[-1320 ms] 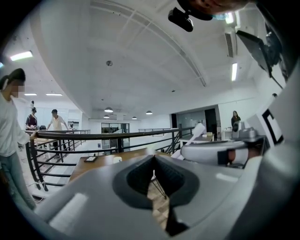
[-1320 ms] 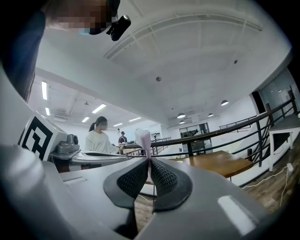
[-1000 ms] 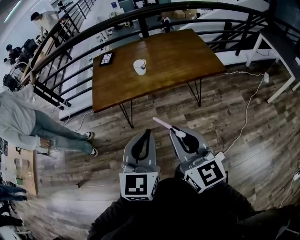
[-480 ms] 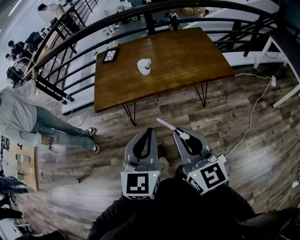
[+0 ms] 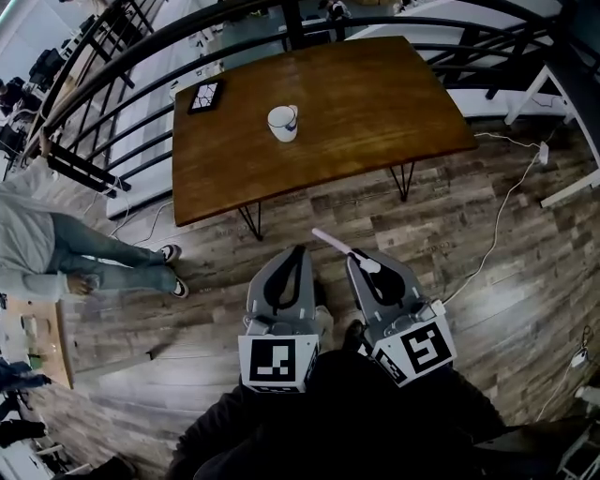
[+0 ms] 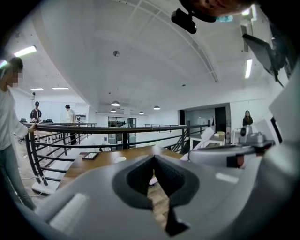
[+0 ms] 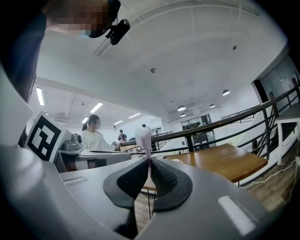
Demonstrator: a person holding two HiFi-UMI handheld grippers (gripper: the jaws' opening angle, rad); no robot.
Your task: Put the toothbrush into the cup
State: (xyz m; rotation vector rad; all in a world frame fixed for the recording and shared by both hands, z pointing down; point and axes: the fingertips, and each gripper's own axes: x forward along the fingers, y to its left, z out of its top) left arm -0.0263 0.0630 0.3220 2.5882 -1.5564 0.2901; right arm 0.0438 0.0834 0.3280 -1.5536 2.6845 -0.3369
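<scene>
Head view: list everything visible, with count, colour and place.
Rectangular wooden table: one, brown, ahead.
Round cup: one, white, on the table.
Flat rectangular device: one, black, table's far left corner.
Metal railing: one, black, behind the table.
Floor cable: one, white, right side.
Bystander: one, grey top, left edge.
Slim toothbrush: one, pink, lower centre.
Left gripper: one, grey, jaws shut, empty.
Right gripper: one, grey, jaws shut on toothbrush.
</scene>
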